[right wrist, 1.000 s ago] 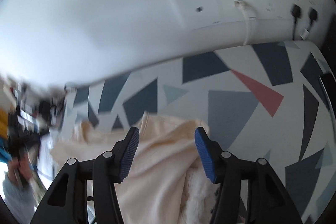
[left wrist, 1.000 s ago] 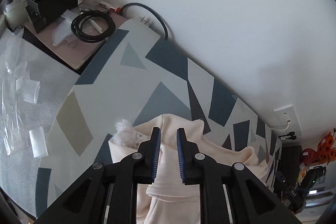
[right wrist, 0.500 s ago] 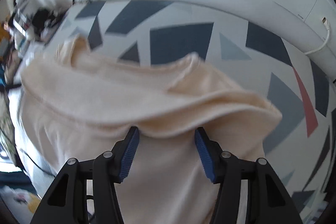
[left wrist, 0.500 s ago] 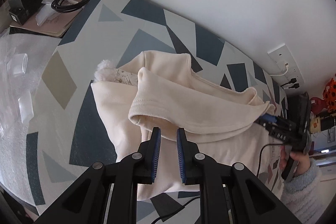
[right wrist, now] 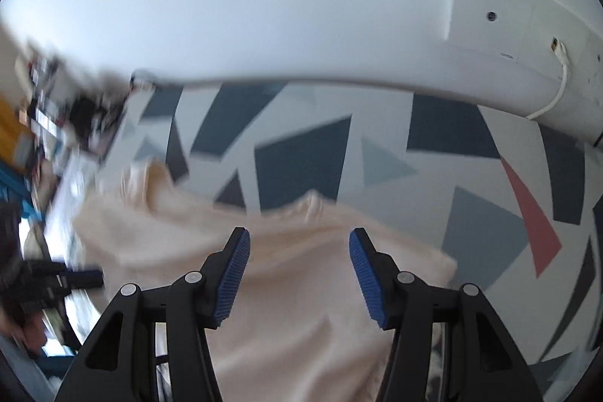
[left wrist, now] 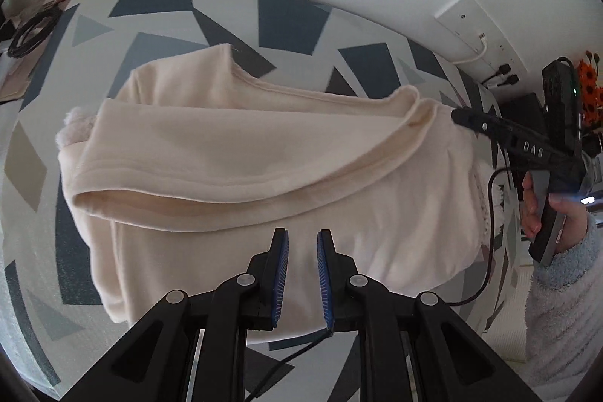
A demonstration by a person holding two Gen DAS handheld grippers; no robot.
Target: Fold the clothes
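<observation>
A cream fleece garment (left wrist: 264,157) lies on the patterned table, folded over on itself with a rolled hem across the middle. It also shows in the right wrist view (right wrist: 294,274), blurred. My left gripper (left wrist: 302,243) hangs above its near part, jaws a narrow gap apart with nothing between them. My right gripper (right wrist: 299,251) is open and empty above the garment's right end. It also shows in the left wrist view (left wrist: 463,117), at the cloth's right edge.
The table (left wrist: 294,14) has a grey, blue and white geometric cover and meets a white wall. A coiled black cable (left wrist: 30,32) lies at the far left. A wall socket strip with a white cable (left wrist: 478,40) sits at the right, near orange flowers (left wrist: 589,89).
My left gripper has let go of the garment and pulled back and up, so the whole folded garment now shows. My right gripper has swung back over the right end, still open.
</observation>
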